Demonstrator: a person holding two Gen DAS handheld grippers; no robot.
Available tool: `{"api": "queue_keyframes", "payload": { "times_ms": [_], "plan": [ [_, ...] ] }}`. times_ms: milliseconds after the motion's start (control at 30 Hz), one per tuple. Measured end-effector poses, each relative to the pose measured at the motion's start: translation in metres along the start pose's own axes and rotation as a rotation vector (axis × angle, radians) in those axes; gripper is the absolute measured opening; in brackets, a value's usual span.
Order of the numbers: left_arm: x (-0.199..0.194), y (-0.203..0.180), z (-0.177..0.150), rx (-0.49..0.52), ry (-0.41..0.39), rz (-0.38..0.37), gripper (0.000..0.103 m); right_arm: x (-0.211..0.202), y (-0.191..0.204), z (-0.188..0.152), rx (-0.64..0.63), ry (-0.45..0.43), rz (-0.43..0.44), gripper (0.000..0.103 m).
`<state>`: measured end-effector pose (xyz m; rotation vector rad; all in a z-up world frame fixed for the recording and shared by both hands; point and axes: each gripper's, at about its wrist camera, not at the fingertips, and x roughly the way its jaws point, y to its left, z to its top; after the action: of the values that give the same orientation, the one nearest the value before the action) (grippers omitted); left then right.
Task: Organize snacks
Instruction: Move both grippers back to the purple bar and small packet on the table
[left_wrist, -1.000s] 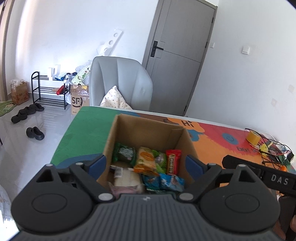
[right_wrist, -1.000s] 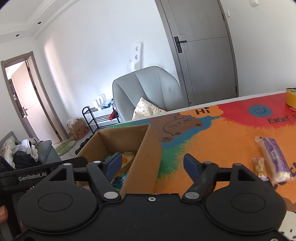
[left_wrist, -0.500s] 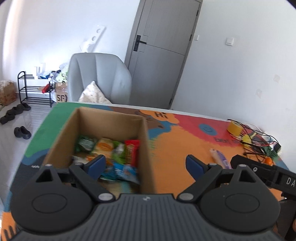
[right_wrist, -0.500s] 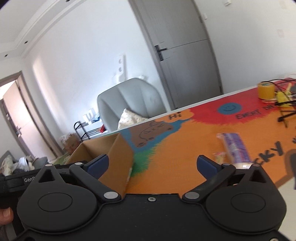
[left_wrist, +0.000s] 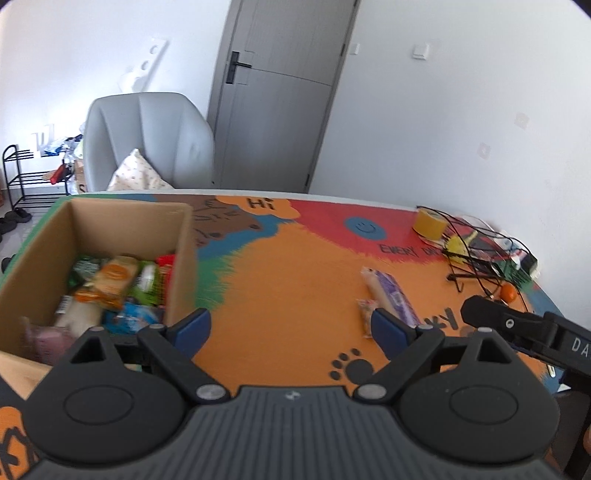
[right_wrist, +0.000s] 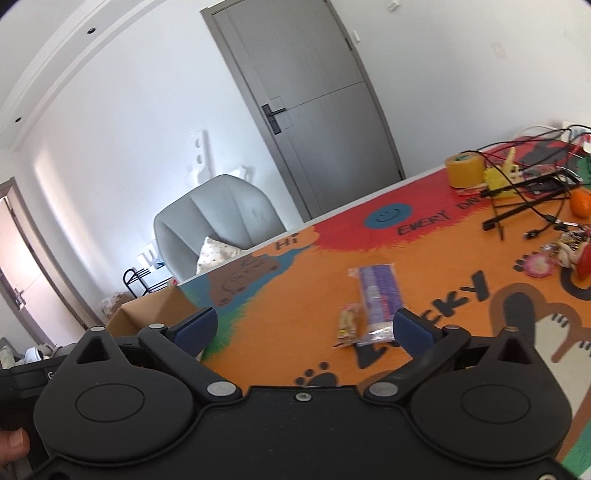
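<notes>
Snacks left on the mat, a purple-wrapped roll (right_wrist: 378, 301) and a small packet (right_wrist: 347, 325) touching it, lie lengthwise ahead of our right gripper (right_wrist: 304, 326), nearer than our left gripper (left_wrist: 291, 326); both are spread, empty.

Blurred beyond reading — wrappers inside cardboard box (left_wrist: 179, 258); small snack packet (right_wrist: 348, 325) label too tiny, print unreadable.

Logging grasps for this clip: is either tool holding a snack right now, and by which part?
Nothing is held. The left tool and right tool are both open and empty.
</notes>
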<state>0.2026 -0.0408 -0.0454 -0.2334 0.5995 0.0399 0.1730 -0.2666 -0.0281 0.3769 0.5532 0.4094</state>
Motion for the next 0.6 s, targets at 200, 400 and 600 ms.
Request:
{"api": "queue_keyframes", "payload": {
  "times_ms": [200, 400, 600],
  "plan": [
    [0.019, -0.02, -0.003, 0.017, 0.039, -0.031, 0.093, 0.003, -0.027, -0.001, 0.037, -0.004, -0.026, 0.103],
    [0.044, -0.034, -0.005, 0.02, 0.05, -0.05, 0.092, 0.019, -0.052, -0.004, 0.086, 0.023, -0.027, 0.08],
    [0.074, -0.041, -0.001, 0.007, 0.108, -0.072, 0.084, 0.042, -0.066, -0.007, 0.116, 0.067, -0.015, 0.06]
  ]
}}
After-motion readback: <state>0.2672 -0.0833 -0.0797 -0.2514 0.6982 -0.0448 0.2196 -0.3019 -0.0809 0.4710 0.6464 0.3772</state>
